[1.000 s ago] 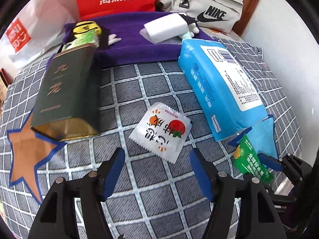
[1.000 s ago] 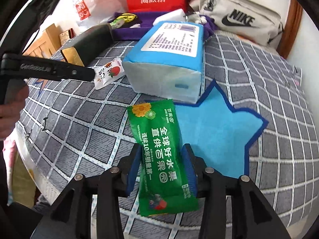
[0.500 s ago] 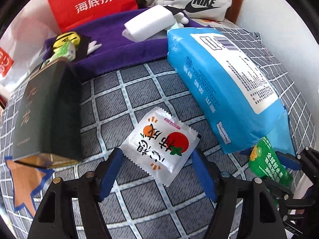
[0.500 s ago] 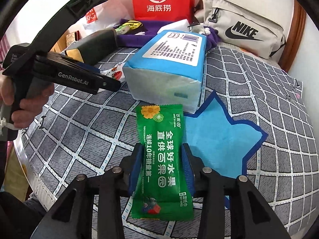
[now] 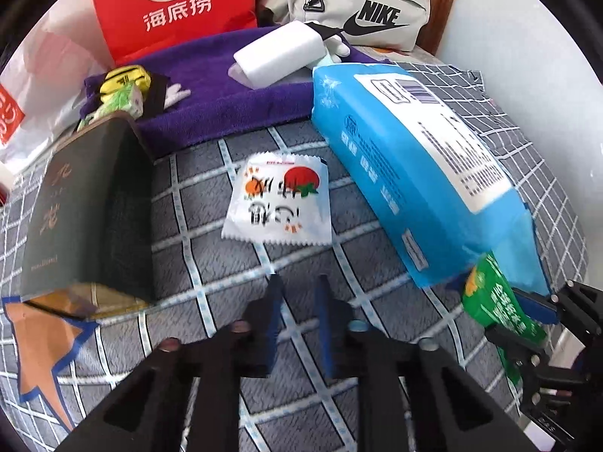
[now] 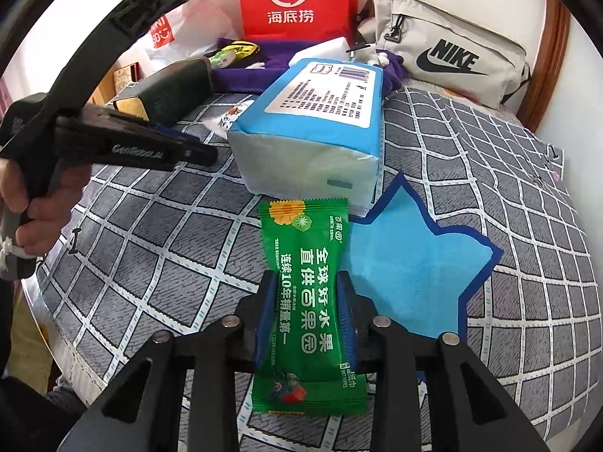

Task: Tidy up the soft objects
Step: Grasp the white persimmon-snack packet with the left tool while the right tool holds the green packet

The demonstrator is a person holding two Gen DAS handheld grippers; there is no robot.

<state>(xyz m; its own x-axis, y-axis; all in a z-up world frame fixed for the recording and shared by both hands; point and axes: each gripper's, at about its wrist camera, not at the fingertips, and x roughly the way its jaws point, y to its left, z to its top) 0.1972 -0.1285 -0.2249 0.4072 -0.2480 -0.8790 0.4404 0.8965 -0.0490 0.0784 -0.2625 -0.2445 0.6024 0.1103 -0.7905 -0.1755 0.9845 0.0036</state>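
A white sachet with red and orange fruit print [image 5: 279,203] lies flat on the grey checked cover. My left gripper [image 5: 297,293] is just short of it, jaws nearly closed with a narrow gap and nothing between them. My right gripper [image 6: 305,290] is shut on a green wet-wipe packet [image 6: 309,301], held above the cover beside a blue star patch [image 6: 410,263]. The packet also shows in the left wrist view [image 5: 501,312]. A big blue tissue pack [image 5: 414,188] lies to the right of the sachet, and it also shows in the right wrist view [image 6: 312,128].
A dark green box [image 5: 83,211] lies left of the sachet. A purple towel [image 5: 226,86] behind holds a white block [image 5: 279,52] and small yellow-green items [image 5: 124,86]. A red bag [image 5: 173,7], a Nike pouch [image 5: 361,3] and an orange star patch [image 5: 41,346] are around.
My left gripper has drawn back from the sachet and its jaws have closed from wide open to a narrow gap. The sachet has turned on the cover. My right gripper still holds the green packet.
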